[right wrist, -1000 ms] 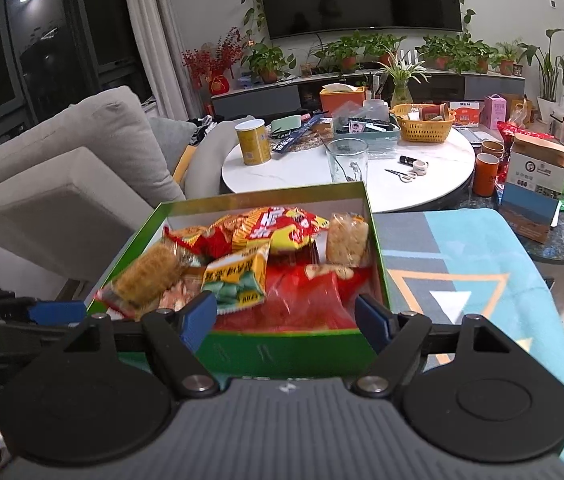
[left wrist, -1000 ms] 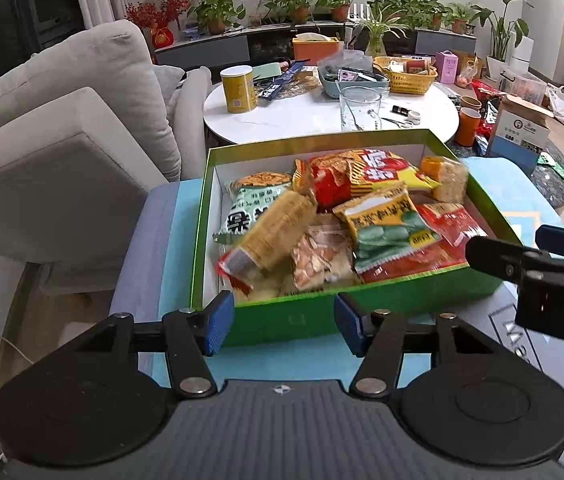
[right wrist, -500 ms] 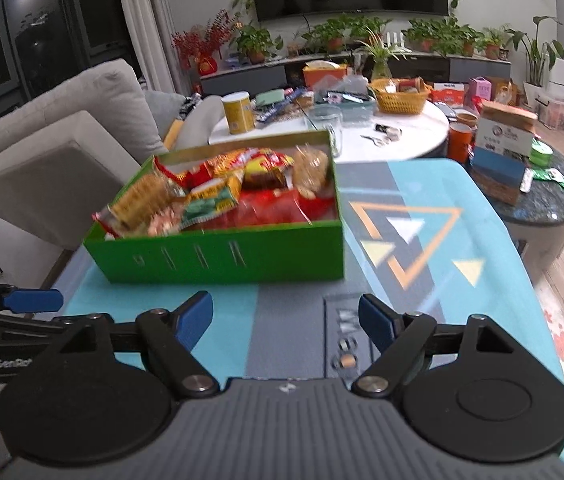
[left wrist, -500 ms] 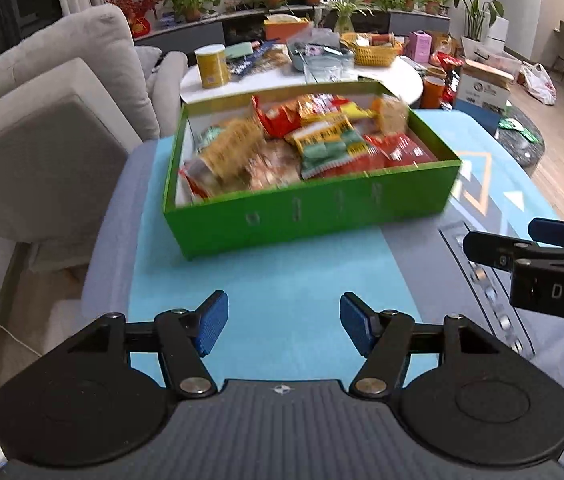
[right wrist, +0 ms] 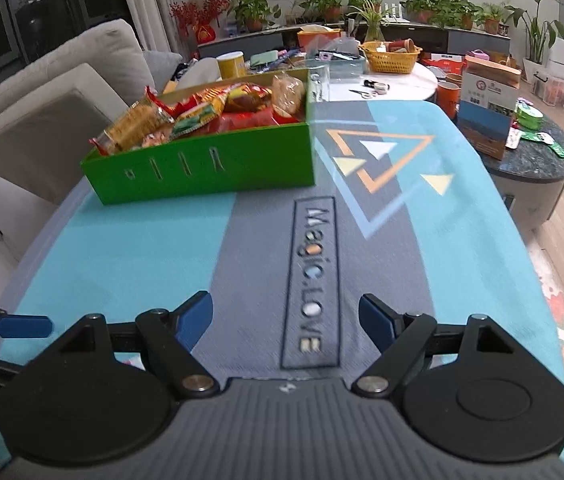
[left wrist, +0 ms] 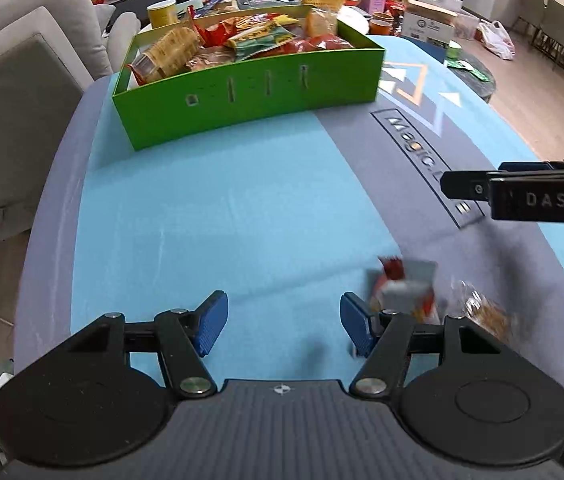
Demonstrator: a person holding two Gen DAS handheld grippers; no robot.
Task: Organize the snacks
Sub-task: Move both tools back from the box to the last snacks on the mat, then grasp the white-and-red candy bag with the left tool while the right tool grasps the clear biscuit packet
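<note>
Across the soft blue-and-grey printed cloth [left wrist: 242,208], woven and matte, I note the big green cardboard box [left wrist: 250,88] at my twelve o'clock, well apart from both tools; it is rectangular, slotted on its near wall and heaped with crinkly foil and plastic snack packets [left wrist: 242,36].

Two loose items lie at about two o'clock of the left gripper [left wrist: 282,320]. A small red-and-white snack packet [left wrist: 406,288], flat and glossy, sits just beside the outer face of its right-hand blue pad; blur hides whether they touch. A clear wrapper of brown biscuits [left wrist: 482,312] lies further out the same way. Their long axes I cannot tell.

Left jaws stand open, nothing between them. The right gripper [right wrist: 286,320] is likewise parted and empty over the lettered grey band; from its own view neither packet shows.

My judgement: the left tool is nearer, needing a shift toward three o'clock to straddle the packet.
</note>
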